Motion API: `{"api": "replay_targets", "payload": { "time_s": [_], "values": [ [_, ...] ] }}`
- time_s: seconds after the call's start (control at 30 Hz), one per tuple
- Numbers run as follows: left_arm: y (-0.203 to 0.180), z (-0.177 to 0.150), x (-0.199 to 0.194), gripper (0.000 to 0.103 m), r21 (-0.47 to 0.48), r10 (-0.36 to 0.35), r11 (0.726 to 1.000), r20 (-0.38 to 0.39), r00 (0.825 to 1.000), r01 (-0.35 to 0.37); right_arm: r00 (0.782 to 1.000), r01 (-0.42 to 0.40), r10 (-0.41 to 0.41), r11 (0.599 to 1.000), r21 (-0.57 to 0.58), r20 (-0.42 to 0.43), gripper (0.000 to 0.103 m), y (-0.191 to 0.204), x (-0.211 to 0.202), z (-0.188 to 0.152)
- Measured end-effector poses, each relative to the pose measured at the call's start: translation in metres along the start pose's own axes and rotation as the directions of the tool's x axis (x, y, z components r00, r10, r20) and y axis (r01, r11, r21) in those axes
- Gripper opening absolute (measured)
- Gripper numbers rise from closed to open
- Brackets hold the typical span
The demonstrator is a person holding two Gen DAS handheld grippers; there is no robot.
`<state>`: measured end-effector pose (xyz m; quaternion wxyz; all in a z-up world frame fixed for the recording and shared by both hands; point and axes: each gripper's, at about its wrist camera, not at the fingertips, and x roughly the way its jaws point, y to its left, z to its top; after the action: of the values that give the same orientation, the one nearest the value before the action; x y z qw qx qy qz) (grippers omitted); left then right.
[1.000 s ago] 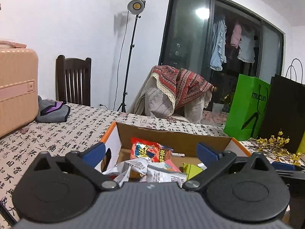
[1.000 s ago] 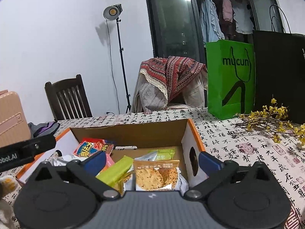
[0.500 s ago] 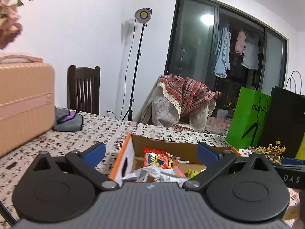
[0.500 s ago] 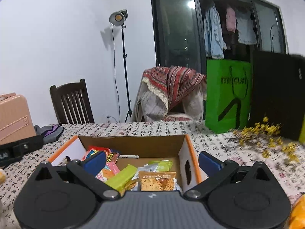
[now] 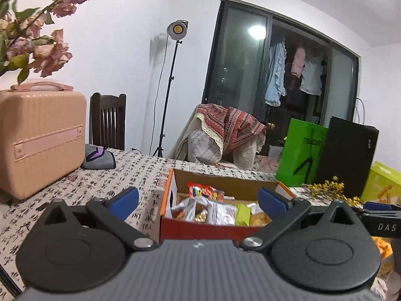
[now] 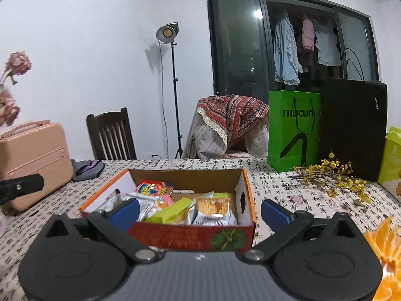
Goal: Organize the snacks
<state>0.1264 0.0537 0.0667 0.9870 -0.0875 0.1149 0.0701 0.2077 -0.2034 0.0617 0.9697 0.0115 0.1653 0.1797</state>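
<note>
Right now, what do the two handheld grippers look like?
Both match. The left gripper and right gripper each have a ribbed grey body, two round black discs, black linkage arms with silver pivot pins, and blue finger pads. White lettering "DAS" marks the right gripper's side in the left view.

A table (image 6: pixel 288 190) covered with a cloth printed in black characters carries an open cardboard box (image 6: pixel 185 235) of snack packets. Left of the box stands a pink case (image 6: pixel 32 160), with a grey pouch (image 6: pixel 87 169) between them. Right of the box lie yellow flower sprigs (image 6: pixel 330 175), with a green bag (image 6: pixel 293 130) and a black bag (image 6: pixel 353 128) standing behind them.
</note>
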Motion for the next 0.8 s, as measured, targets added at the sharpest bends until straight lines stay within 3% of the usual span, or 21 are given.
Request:
{"api": "replay_targets", "payload": {
  "time_s": [0.37, 0.8],
  "values": [
    [-0.006, -0.037, -0.055, 0.103, 0.077, -0.05, 0.996, -0.014, 0.999, 0.051, 0.999, -0.036, 0.037, 0.999, 0.034, -0.029, 0.103, -0.002, -0.053, -0.041],
    [0.001, -0.074, -0.062, 0.103, 0.074, -0.065, 0.995, -0.101, 0.993, 0.073, 0.992, -0.022, 0.026, 0.999, 0.031, -0.127, 0.103, -0.001, -0.06, -0.079]
  ]
}}
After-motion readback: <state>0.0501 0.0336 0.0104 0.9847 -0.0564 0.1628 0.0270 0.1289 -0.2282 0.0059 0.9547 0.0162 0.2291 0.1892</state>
